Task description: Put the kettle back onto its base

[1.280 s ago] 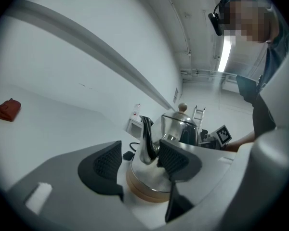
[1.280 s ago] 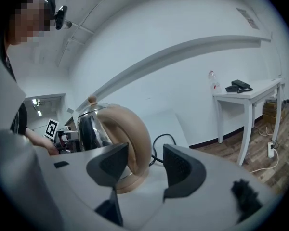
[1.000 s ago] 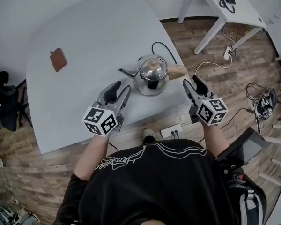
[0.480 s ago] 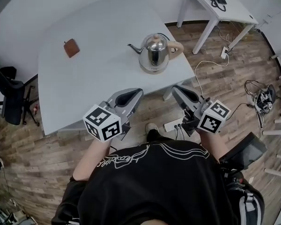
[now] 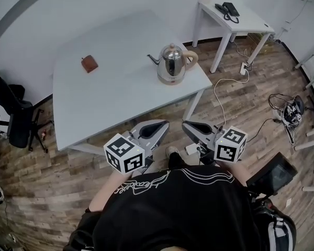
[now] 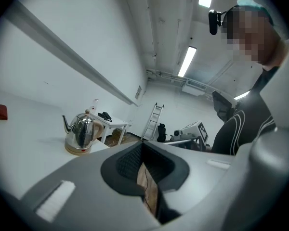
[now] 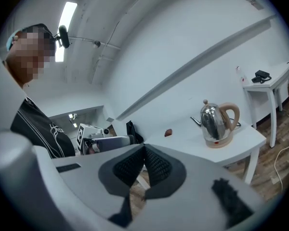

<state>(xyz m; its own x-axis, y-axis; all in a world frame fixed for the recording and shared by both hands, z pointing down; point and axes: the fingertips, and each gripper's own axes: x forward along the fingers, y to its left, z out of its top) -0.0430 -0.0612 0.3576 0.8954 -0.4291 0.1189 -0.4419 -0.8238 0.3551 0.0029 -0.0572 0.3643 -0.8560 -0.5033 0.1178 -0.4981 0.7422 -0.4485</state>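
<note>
Here we are: my left gripper [image 5: 154,130] hangs off the near edge of the big white table [image 5: 110,95], over the wooden floor [image 5: 52,161], with its black ribbed pads pressed flat together and nothing pinched between them. My right gripper [image 5: 190,127] sits just beside it on the right, also over the floor. Its own view shows the two pads closed on each other, empty too. The two grippers point roughly towards the table, tips near each other but apart, and a marker cube [image 5: 124,153] sits at the near end of each.

And the shiny steel kettle with the tan handle [image 5: 171,61]? It stands upright on its round tan base [image 5: 169,79], at the table's far right corner, well apart from both grippers. Its spout points left and its handle right.

A small brown pad [image 5: 89,64] lies flat on the tabletop, left of the kettle and well clear of it. Further right and farther off stands a small white side table [image 5: 240,22] with a black telephone [image 5: 227,8] on it. A black office chair [image 5: 13,116] waits at the far left. A white cable [image 5: 218,95] trails across the floorboards on the right, between the two tables.
</note>
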